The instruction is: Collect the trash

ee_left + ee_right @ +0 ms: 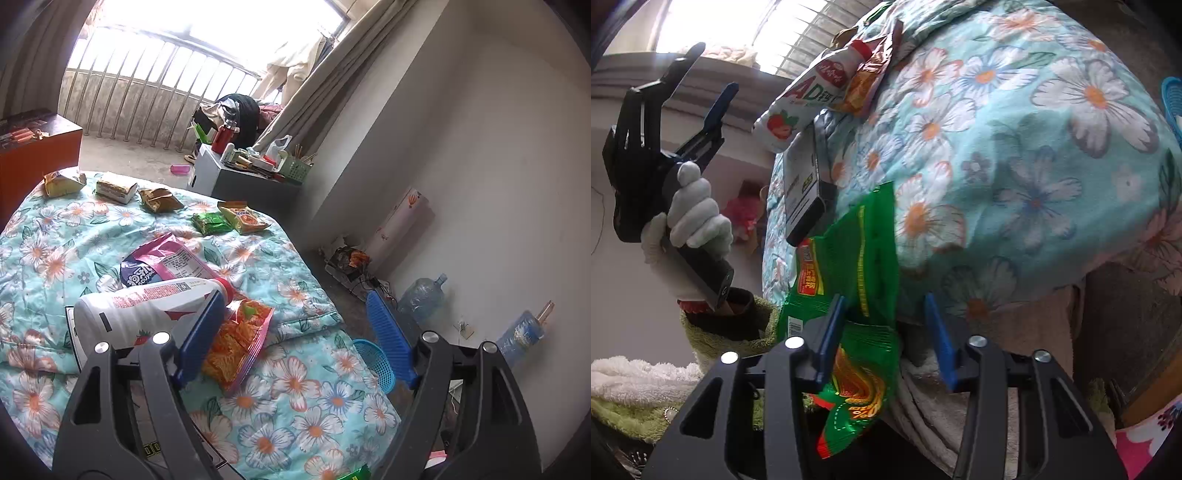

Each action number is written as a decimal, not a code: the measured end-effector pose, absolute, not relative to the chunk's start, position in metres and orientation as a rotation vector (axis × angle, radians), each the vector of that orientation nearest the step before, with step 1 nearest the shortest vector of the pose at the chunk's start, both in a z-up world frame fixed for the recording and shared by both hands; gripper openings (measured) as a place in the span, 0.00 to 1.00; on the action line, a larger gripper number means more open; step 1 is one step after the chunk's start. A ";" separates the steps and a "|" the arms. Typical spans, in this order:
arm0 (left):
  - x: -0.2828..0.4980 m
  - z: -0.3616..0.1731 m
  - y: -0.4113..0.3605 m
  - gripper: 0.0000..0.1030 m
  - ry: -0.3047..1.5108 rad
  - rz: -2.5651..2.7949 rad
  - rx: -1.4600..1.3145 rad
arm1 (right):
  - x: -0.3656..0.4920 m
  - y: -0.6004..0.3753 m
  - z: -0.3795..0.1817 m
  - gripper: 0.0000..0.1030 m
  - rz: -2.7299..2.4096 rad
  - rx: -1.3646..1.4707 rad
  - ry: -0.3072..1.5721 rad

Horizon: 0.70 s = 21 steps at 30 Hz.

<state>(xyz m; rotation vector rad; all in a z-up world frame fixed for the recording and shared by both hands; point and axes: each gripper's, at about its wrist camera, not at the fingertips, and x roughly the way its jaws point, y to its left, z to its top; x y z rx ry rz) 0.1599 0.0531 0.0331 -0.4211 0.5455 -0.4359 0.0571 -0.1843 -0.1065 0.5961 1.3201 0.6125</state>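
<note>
Snack wrappers lie on a floral quilt (55, 236). In the left wrist view my left gripper (295, 332) is open above the bed's corner; a white milk bottle (147, 306) and an orange chip bag (236, 343) lie by its left finger. A pink wrapper (166, 262) lies beyond. In the right wrist view my right gripper (886, 339) is open around a green snack bag (857, 295) hanging at the bed's edge. The left gripper (690, 103), held in a gloved hand, shows at upper left.
More wrappers (229, 219) and a small box (114, 190) lie at the quilt's far side. A blue basket (373, 362) stands on the floor by the bed. A grey cabinet (240, 181), water jugs (421, 295) and a wall lie to the right. A flat box (805, 184) lies on the quilt.
</note>
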 end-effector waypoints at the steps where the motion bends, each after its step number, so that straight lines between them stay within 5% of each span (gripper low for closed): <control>1: 0.159 0.034 0.054 0.73 0.543 -0.435 -0.422 | 0.058 -0.180 -0.103 0.20 0.615 0.573 1.313; 3: 0.156 0.038 0.058 0.73 0.531 -0.432 -0.423 | 0.061 -0.178 -0.090 0.07 0.597 0.505 1.280; 11: 0.139 0.057 0.101 0.73 0.489 -0.343 -0.356 | 0.102 -0.207 -0.026 0.07 0.520 0.160 1.142; 21: 0.116 0.017 0.150 0.73 0.574 -0.249 -0.378 | 0.203 -0.170 -0.006 0.10 0.518 -0.178 0.986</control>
